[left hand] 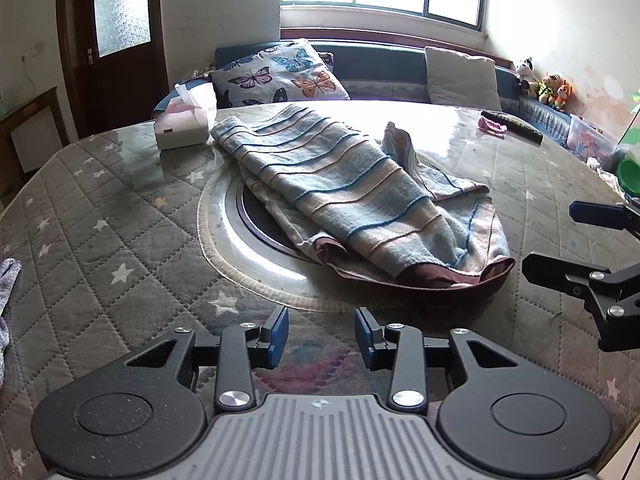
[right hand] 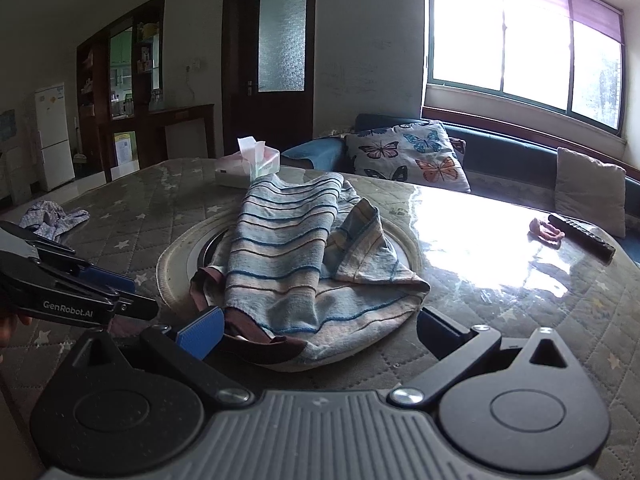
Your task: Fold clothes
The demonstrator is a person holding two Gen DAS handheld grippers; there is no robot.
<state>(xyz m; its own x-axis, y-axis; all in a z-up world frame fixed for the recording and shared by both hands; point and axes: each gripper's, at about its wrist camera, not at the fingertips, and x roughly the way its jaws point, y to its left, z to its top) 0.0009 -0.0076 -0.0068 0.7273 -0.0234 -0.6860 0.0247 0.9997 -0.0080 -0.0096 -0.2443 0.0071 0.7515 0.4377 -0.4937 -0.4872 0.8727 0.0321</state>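
a striped blue and beige garment [left hand: 352, 196] lies loosely folded and rumpled near the middle of the counter [left hand: 100, 208], draped over a round inset plate [left hand: 256, 236], its brown hem [left hand: 436, 278] turned toward the near edge. the left tongs [left hand: 322, 336] hover above the quilted, star-printed cover just short of that hem, their blue pads apart with nothing between them. the right tongs [right hand: 316, 324] sit at the hem from the right side, spread wide; the brown edge lies between the pads, but they are not clamped on it. in the right wrist view the left tongs [right hand: 140, 300] show at the left border. toward the far edge stands a tissue box [left hand: 182, 128], and near the far right corner lie a pink item [right hand: 546, 232] and a dark remote [right hand: 582, 236]. a grey cloth [right hand: 52, 216] rests by the left edge. a butterfly cushion [left hand: 280, 74] sits on the bench beyond the counter.
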